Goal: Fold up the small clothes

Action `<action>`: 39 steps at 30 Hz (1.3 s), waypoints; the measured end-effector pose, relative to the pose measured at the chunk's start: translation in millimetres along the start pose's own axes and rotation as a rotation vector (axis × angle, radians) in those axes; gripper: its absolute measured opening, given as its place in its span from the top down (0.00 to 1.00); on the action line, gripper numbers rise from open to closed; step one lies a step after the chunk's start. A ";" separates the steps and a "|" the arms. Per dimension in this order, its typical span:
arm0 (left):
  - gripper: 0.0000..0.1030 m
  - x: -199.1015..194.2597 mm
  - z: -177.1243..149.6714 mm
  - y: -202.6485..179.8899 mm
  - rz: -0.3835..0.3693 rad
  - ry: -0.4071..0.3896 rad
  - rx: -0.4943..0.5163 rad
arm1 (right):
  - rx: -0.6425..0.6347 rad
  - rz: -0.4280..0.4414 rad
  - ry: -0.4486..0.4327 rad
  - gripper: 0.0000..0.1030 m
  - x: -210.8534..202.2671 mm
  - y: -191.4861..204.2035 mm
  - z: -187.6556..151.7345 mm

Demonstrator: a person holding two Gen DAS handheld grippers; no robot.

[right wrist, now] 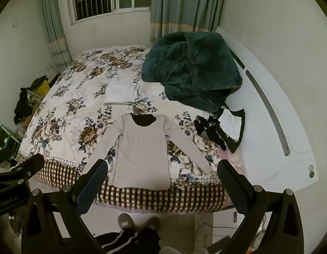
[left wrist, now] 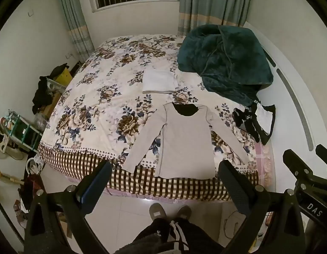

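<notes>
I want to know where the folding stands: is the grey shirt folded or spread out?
Spread out. The shirt lies flat on the bed, both sleeves angled outward, hem at the near edge, no fold.

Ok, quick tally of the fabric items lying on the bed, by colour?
Beige: 1, the long-sleeve top spread flat
White: 1, the folded cloth
Dark green: 1, the bunched blanket
Black and white: 1, the small clothes heap, pieces inside not separable
Total: 4
</notes>
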State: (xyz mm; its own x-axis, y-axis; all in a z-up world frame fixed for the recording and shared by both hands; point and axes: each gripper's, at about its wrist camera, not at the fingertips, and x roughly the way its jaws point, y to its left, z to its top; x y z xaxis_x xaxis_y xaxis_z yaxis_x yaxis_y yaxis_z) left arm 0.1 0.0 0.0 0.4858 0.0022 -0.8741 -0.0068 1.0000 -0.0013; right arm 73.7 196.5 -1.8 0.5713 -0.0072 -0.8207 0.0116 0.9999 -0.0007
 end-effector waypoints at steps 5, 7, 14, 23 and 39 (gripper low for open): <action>0.00 -0.7 0.0 -0.1 0.003 -0.010 -0.001 | -0.010 -0.014 -0.006 0.00 -1.9 0.0 1.1; 0.00 -1.1 0.1 -0.1 0.003 -0.015 -0.004 | -0.008 -0.013 -0.006 0.00 -2.4 -1.0 1.6; 0.00 0.0 2.4 -4.2 0.002 -0.016 -0.005 | -0.012 -0.021 -0.005 0.00 -4.1 -0.1 3.0; 0.00 -5.9 3.3 -2.7 -0.001 -0.020 -0.007 | -0.016 -0.020 -0.012 0.00 -3.3 1.3 0.7; 0.00 -6.6 4.3 -0.4 -0.008 -0.022 -0.007 | -0.019 -0.021 -0.016 0.00 -8.0 0.7 10.4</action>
State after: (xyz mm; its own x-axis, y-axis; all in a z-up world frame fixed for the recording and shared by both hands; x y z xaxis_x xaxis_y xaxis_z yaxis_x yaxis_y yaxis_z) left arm 0.7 -0.5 7.8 0.5049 -0.0052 -0.8632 -0.0093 0.9999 -0.0114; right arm 77.7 197.1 10.7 0.5843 -0.0285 -0.8110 0.0081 0.9995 -0.0293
